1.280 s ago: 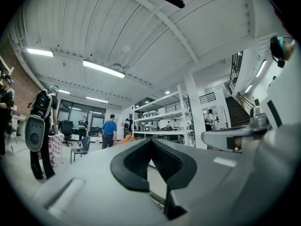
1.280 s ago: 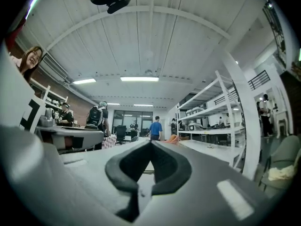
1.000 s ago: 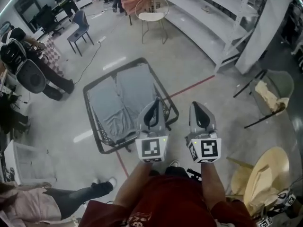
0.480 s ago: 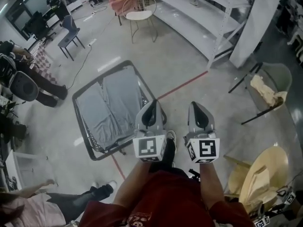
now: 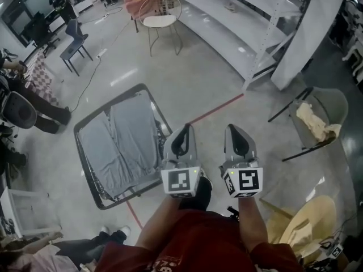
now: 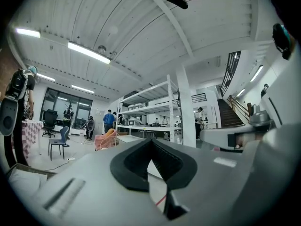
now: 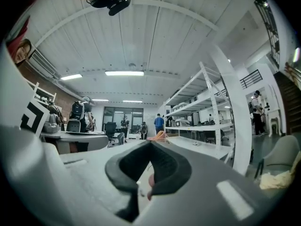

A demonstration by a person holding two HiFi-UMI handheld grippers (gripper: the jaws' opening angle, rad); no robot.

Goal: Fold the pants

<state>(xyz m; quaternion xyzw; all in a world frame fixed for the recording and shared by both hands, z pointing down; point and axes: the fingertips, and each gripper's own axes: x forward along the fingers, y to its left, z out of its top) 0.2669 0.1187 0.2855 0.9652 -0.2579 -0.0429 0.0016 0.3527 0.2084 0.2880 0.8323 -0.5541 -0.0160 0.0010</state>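
Note:
Grey pants (image 5: pixel 120 142) lie spread flat, both legs side by side, on a low dark-framed table (image 5: pixel 86 176) at the left of the head view. Held side by side in front of the person's body, both grippers point level and stand to the right of the table, apart from the pants. The left gripper (image 5: pixel 184 129) is shut and holds nothing; its jaws meet at the tip in the left gripper view (image 6: pixel 151 141). Equally shut and empty is the right gripper (image 5: pixel 233 129), whose pads also touch in the right gripper view (image 7: pixel 149 144).
A white wire chair (image 5: pixel 159 17) and long white shelving (image 5: pixel 238 24) stand ahead. A grey chair with beige cloth (image 5: pixel 319 120) is at the right, pale wooden chairs (image 5: pixel 300 222) at lower right. A blue chair (image 5: pixel 74 38) and a person (image 5: pixel 31 103) are at far left. A red floor line (image 5: pixel 218 107) runs past the table.
The table with the pants has slid left and down in the head view as the person walks on. Both grippers stay shut and side by side.

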